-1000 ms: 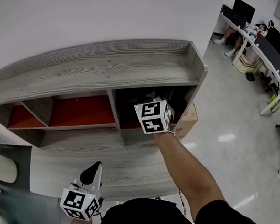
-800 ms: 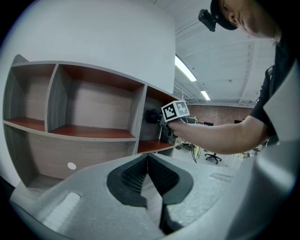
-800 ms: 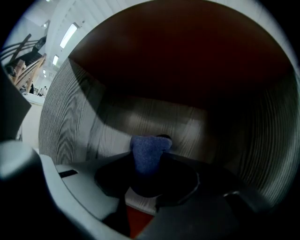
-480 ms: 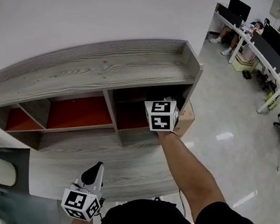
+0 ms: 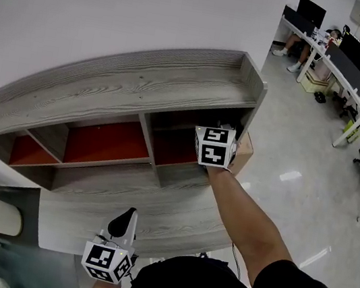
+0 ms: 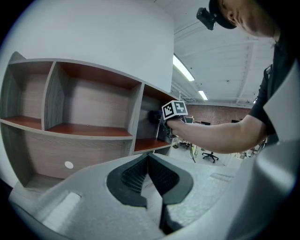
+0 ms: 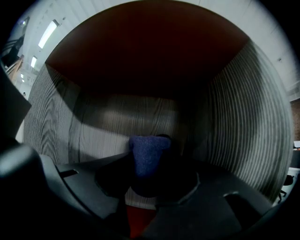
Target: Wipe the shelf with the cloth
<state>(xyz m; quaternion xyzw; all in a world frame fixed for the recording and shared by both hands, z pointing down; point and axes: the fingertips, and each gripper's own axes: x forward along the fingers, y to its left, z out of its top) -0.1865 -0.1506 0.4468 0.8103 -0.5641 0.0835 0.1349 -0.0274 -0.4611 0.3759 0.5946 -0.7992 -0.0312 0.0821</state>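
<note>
Jaws, right gripper (image 7: 149, 165): closed together on a small dark blue fuzzy cloth (image 7: 147, 157), which stood up between them at the centre of the right gripper view.
Jaws, left gripper (image 6: 149, 160): pressed together, with nothing between the ribbed pads.

Item 1. Grey wood-grain wall shelf with red compartment floors (image 5: 128, 87), spanning the upper and middle head view from left edge to centre right. One unit. Three open compartments showed in its row.

Item 2. Right gripper, centre right of the head view. It was reached into the right-hand compartment, with only its marker cube outside.

Item 3. Left gripper, bottom centre-left of the head view. It was held low and well apart from the shelf, idle.

Item 4. The cloth, inside the right-hand compartment, facing the grey back wall. Whether it touched wall or floor could not be told.
Handling, by judgement: light, soft and limp, not fragile. It would likely bunch or fold under a stroke and drag a little on the grained wood. It was best held by a gathered wad, as it was pinched, with a loose end left proud of the jaws to meet the surface.

Count: shelf, one; compartments in view, three; grippers, two; cloth, one.
</note>
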